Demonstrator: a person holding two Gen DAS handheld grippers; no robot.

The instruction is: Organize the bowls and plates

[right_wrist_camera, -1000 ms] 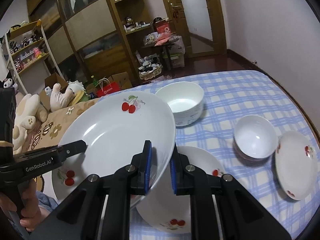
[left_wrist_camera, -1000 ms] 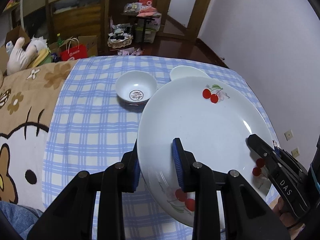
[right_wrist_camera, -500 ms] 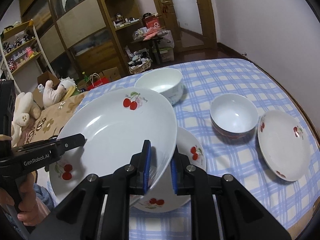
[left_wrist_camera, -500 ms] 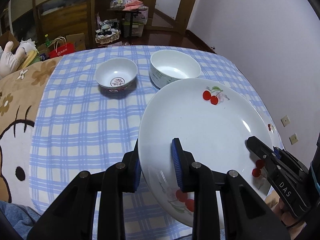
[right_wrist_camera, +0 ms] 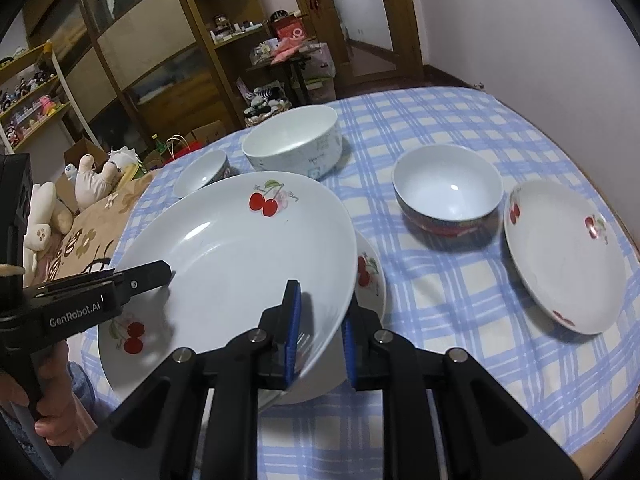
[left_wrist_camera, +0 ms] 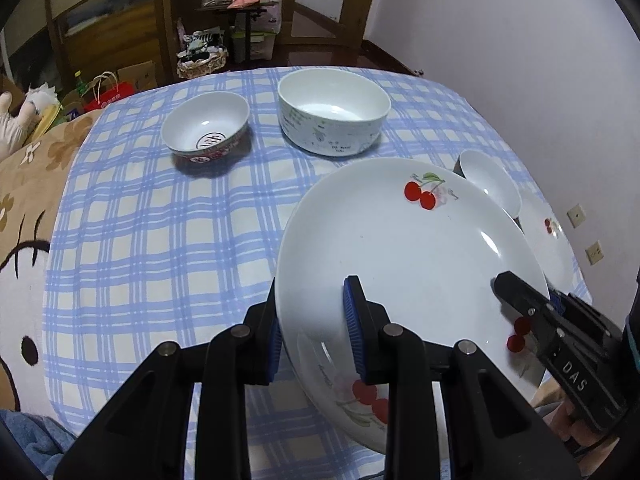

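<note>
White glazed ceramic with red cherry prints: the large plate (left_wrist_camera: 408, 256) is held above the counter (left_wrist_camera: 160, 216) by both tools at once. In the left wrist view, the left tool (left_wrist_camera: 312, 336) occupies the lower centre of the frame, its blue-padded fingers (left_wrist_camera: 354, 332) pinching the plate's near-left rim, one pad above and one below the rim. The right tool (left_wrist_camera: 520, 296) enters from the lower right of that frame and grips the opposite rim.

In the right wrist view, the right tool (right_wrist_camera: 318, 336) sits at lower centre, pressed onto the plate (right_wrist_camera: 240, 256) at its right edge; the left tool (right_wrist_camera: 160, 274) reaches in from the left edge of the frame, held in a hand (right_wrist_camera: 60, 408).

Beneath the held plate, a second cherry plate (right_wrist_camera: 370, 280) lies on the blue-checked cloth, partly hidden. A third cherry plate (right_wrist_camera: 564, 256) lies at the right of the frame, just beside a dark-sided bowl (right_wrist_camera: 448, 196). A large white bowl (right_wrist_camera: 292, 146) stands at upper centre, with a small bowl (right_wrist_camera: 202, 174) to its left; the same pair appears in the upper half of the left wrist view, large bowl (left_wrist_camera: 334, 110) at centre and small bowl (left_wrist_camera: 206, 126) to its left.

Stuffed toys (right_wrist_camera: 96, 184) lie beyond the counter at the left.
</note>
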